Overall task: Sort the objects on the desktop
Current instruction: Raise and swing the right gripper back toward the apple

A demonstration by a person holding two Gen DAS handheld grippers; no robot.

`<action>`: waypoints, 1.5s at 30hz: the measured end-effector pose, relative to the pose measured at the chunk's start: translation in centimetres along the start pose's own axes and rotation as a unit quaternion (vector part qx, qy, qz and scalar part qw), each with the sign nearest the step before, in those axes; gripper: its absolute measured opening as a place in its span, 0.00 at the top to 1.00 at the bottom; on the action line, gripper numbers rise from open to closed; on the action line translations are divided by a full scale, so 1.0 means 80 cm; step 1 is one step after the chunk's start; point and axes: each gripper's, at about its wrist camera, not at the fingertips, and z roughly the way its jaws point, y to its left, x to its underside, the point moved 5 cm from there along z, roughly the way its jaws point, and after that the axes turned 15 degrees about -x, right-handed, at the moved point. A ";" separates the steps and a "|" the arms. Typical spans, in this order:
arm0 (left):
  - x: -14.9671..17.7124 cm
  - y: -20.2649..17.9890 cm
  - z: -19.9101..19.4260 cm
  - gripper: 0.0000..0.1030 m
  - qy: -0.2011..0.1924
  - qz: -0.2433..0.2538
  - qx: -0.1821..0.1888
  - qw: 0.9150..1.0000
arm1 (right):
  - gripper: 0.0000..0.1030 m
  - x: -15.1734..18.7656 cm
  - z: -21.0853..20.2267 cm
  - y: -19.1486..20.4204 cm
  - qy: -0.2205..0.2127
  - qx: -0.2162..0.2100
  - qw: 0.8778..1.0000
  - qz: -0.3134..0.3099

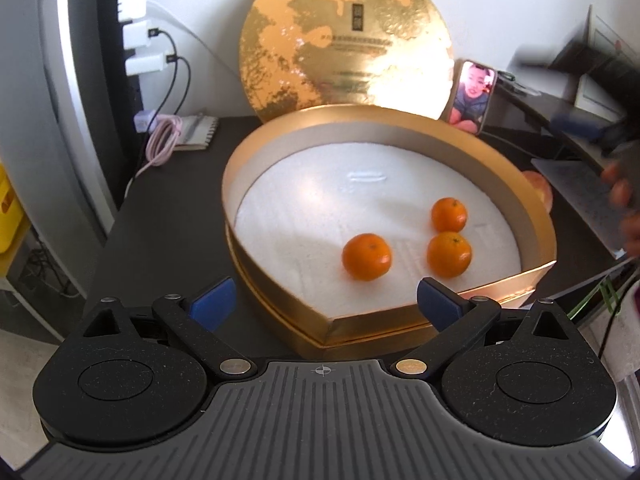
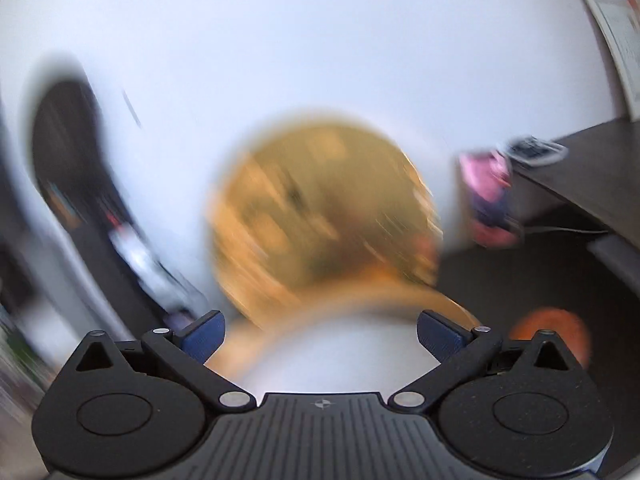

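Note:
A gold heart-shaped box point(image 1: 400, 320) with a white liner sits on the dark desk in the left wrist view. Three small oranges point(image 1: 366, 256) point(image 1: 449, 254) point(image 1: 449, 214) lie in its right half. My left gripper point(image 1: 326, 306) is open just before the box's near tip, holding nothing. The right wrist view is heavily motion-blurred. There my right gripper point(image 2: 320, 338) is open and empty above the box's rim point(image 2: 456, 304). A blurred orange thing point(image 2: 556, 330) lies on the desk to its right. Another orange-pink thing point(image 1: 540, 190) shows behind the box's right wall.
The round gold lid point(image 1: 344, 40) leans on the wall behind the box, blurred as lid point(image 2: 320, 208). A phone point(image 1: 472, 94) stands beside it. A notebook point(image 1: 198, 132) and pink cable point(image 1: 162, 142) lie back left near chargers point(image 1: 140, 48). A person's hand point(image 1: 624, 204) holds the other gripper at right.

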 end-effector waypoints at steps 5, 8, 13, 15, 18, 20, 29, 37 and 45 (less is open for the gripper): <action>0.000 -0.016 -0.010 0.03 -0.002 0.004 0.021 1.000 | 0.00 -0.035 -0.069 0.028 -0.112 -0.116 0.987 0.027; 0.001 -0.022 -0.015 0.03 -0.004 0.007 0.025 1.000 | 0.00 -0.040 -0.083 0.046 -0.124 -0.118 0.985 -0.002; 0.002 -0.026 -0.020 0.02 -0.008 0.011 0.018 1.000 | 0.00 -0.034 -0.090 0.056 -0.149 -0.157 0.976 -0.014; 0.003 -0.027 -0.021 0.02 -0.007 0.012 0.018 1.000 | 0.00 -0.033 -0.086 0.053 -0.141 -0.169 0.975 0.000; 0.004 -0.029 -0.021 0.02 -0.006 0.014 0.017 1.000 | 0.00 -0.034 -0.085 0.049 -0.148 -0.177 0.973 0.007; 0.005 -0.030 -0.020 0.02 -0.005 0.015 0.016 1.000 | 0.00 -0.034 -0.088 0.045 -0.152 -0.183 0.971 0.009; 0.006 -0.029 -0.018 0.02 -0.003 0.014 0.015 1.000 | 0.00 -0.034 -0.092 0.030 -0.154 -0.197 0.967 0.040; 0.000 -0.030 -0.023 0.02 -0.011 0.008 0.030 0.999 | 0.00 -0.034 -0.109 0.017 -0.184 -0.240 0.946 0.116; -0.011 -0.023 -0.034 0.01 -0.030 -0.025 0.046 0.998 | 0.00 -0.034 -0.121 0.010 -0.217 -0.289 0.915 0.176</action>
